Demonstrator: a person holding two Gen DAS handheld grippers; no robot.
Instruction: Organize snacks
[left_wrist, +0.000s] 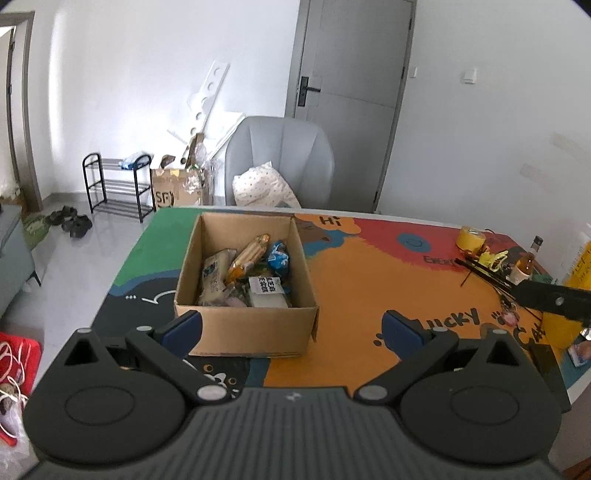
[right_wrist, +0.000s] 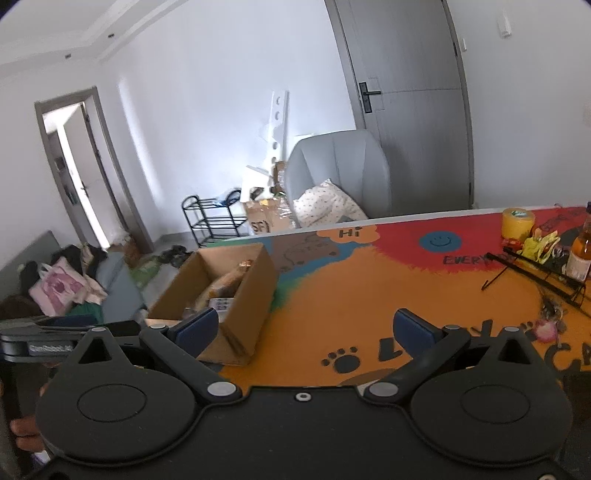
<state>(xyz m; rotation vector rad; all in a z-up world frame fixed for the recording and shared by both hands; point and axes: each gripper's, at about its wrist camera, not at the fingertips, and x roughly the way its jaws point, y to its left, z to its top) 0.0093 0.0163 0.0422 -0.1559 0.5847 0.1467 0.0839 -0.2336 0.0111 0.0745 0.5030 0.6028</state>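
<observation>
the left tool (left_wrist: 291, 332) hangs above the near edge of the tabletop (left_wrist: 369, 280) with its blue-padded fingers (left_wrist: 184, 328) spread wide and nothing between them. just past its left finger stands an open cardboard box (left_wrist: 247, 328), upright on the colourful cartoon mat that covers the tabletop.

inside the box lie several snack packets in a loose heap: a long orange wrapped packet (left_wrist: 247, 258) lying slanted on top, a pale packet (left_wrist: 214, 278) against the left wall, a blue and white packet (left_wrist: 279, 258) toward the right wall, and a white packet with a printed label (left_wrist: 266, 293) near the front wall. smaller wrappers show under these but are too hidden to tell apart.

the right tool (right_wrist: 306, 328) is also spread wide and holds nothing, over the orange part of the mat. from its view the same box (right_wrist: 243, 295) sits to the left, near the tabletop's left edge, with the packets (right_wrist: 225, 286) partly seen over its wall.

well apart, on the far right of the tabletop, stand a yellow roll of tape (right_wrist: 517, 223), a bottle with amber liquid (right_wrist: 580, 251) and a low black wire rack (right_wrist: 535, 273). behind the tabletop is a grey chair (left_wrist: 280, 155) with a spotted pillow (left_wrist: 264, 186) on it.
</observation>
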